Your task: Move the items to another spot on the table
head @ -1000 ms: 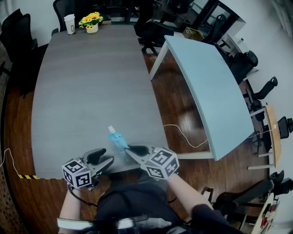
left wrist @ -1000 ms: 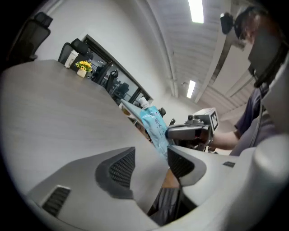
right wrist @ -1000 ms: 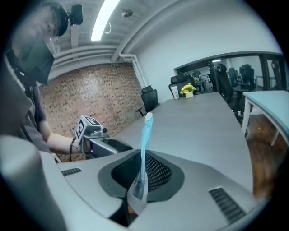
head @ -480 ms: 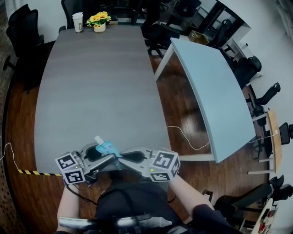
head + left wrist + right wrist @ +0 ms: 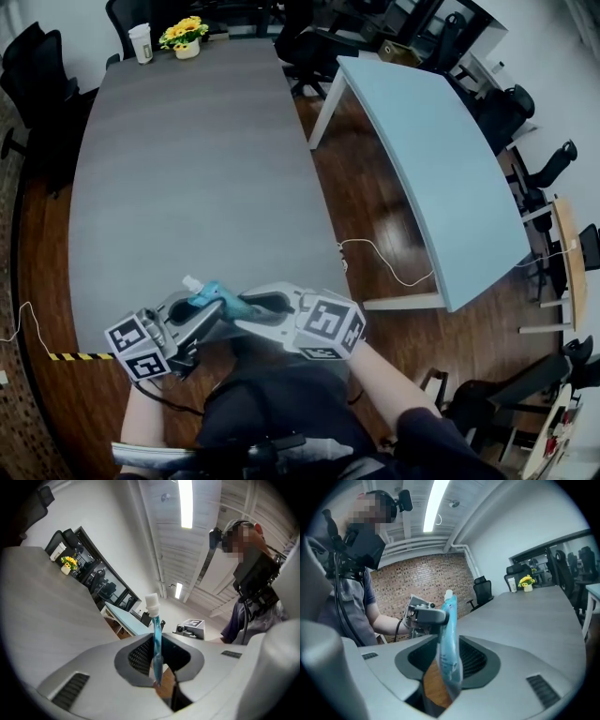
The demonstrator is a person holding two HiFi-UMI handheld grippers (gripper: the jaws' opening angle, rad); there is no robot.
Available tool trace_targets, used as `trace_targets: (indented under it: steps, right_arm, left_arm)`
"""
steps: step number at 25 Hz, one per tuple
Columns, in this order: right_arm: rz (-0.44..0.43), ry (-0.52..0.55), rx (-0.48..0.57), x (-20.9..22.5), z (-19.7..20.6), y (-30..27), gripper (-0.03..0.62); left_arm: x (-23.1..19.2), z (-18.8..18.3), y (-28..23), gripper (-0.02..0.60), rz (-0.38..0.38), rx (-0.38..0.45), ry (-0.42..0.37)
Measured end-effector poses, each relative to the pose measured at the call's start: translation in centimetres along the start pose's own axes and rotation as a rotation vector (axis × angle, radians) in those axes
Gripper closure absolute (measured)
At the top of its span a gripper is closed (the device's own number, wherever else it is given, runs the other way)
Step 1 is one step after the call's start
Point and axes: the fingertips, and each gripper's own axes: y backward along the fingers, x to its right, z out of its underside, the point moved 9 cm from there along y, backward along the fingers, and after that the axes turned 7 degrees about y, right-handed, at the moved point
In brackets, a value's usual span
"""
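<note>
Over the table [image 5: 187, 169], left tongs [image 5: 157, 665] just pinched the blue white-capped pouch [image 5: 214, 296]; right tongs [image 5: 447, 667] just eased round it.

On my feed the pouch [image 5: 214, 296] reads as translucent turquoise-blue, with a white cap [image 5: 152, 601]. The surface [image 5: 187, 169] is mid-grey with a fine, streaky wood grain. The neighbouring table [image 5: 431, 178] is pale blue on white legs [image 5: 325, 114]. I see a dark reddish-brown plank floor [image 5: 366, 216] and a strip of yellow-and-black striped tape [image 5: 80, 356]. The flowers [image 5: 183, 33] are yellow in a white pot [image 5: 187, 51], the cup [image 5: 142, 43] is white, and the chairs [image 5: 37, 75] are black. The wall [image 5: 426, 581] is red-brown brick.
</note>
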Motion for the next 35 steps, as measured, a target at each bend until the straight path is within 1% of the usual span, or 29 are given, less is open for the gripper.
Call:
trace_targets:
  steps: [1, 3, 6, 8, 9, 10, 11, 13, 17, 21, 22, 24, 25, 27, 29, 31, 33, 35]
  right_arm:
    - [-0.020, 0.002, -0.024, -0.1, 0.3, 0.1, 0.378]
    - [-0.048, -0.005, -0.047, -0.4, 1.0, 0.6, 0.365]
    - [-0.039, -0.018, -0.037, -0.2, 1.8, 1.3, 0.365]
    - [-0.035, -0.011, -0.033, 0.5, 2.1, 1.7, 0.365]
    - [-0.039, -0.014, -0.019, 0.9, 2.2, 2.1, 0.368]
    - [-0.048, -0.029, 0.003, 1.3, 2.1, 2.7, 0.408]
    - [-0.061, -0.055, 0.030, 1.7, 2.0, 3.4, 0.419]
    - [-0.095, -0.099, 0.063, 2.2, 1.6, 5.1, 0.508]
    - [-0.109, -0.085, 0.065, 3.8, 1.4, 9.2, 0.513]
    - [-0.107, -0.076, 0.091, 4.5, 2.0, 12.8, 0.537]
    - [-0.104, -0.078, 0.097, 4.6, 2.1, 13.4, 0.540]
    - [-0.097, -0.074, 0.101, 4.9, 2.3, 14.6, 0.549]
    - [-0.097, -0.073, 0.103, 5.1, 2.4, 15.1, 0.550]
    - [-0.115, -0.090, 0.124, 5.6, 2.8, 15.8, 0.553]
    - [-0.150, -0.135, 0.159, 6.1, 3.1, 16.1, 0.553]
    - [-0.188, -0.182, 0.187, 6.2, 3.2, 16.0, 0.554]
    - [-0.215, -0.191, 0.192, 5.9, 2.9, 15.8, 0.553]
    - [-0.229, -0.153, 0.171, 5.1, 2.5, 15.3, 0.553]
  left_arm:
    - [0.2, -0.2, -0.3, 0.525, 0.001, 0.000, -0.006]
    - [0.6, -0.3, -0.9, 0.525, 0.010, -0.006, -0.012]
    - [1.1, -0.2, -2.4, 0.525, 0.020, -0.034, -0.023]
    - [1.7, -0.5, -3.7, 0.526, 0.020, -0.053, -0.050]
    - [2.1, -0.6, -4.4, 0.525, 0.018, -0.061, -0.068]
    - [2.6, -0.7, -5.2, 0.525, 0.014, -0.070, -0.086]
    - [3.1, -0.8, -6.0, 0.525, 0.008, -0.080, -0.104]
    - [4.2, -1.2, -7.8, 0.525, -0.004, -0.094, -0.141]
    - [6.2, -1.5, -12.1, 0.514, -0.050, -0.098, -0.208]
    - [8.1, -0.8, -15.4, 0.478, -0.113, -0.096, -0.244]
    - [8.6, -0.8, -15.8, 0.471, -0.135, -0.095, -0.259]
    - [9.5, -0.8, -16.6, 0.440, -0.195, -0.085, -0.294]
    - [9.9, -0.8, -16.9, 0.425, -0.220, -0.068, -0.299]
    - [10.3, -0.8, -17.2, 0.422, -0.250, -0.016, -0.277]
    - [10.3, -0.5, -16.9, 0.385, -0.299, 0.020, -0.257]
    - [10.4, 0.1, -15.9, 0.333, -0.347, 0.022, -0.240]
    - [11.1, 0.6, -14.8, 0.324, -0.352, 0.018, -0.216]
    - [11.8, 0.5, -13.8, 0.324, -0.347, 0.016, -0.218]
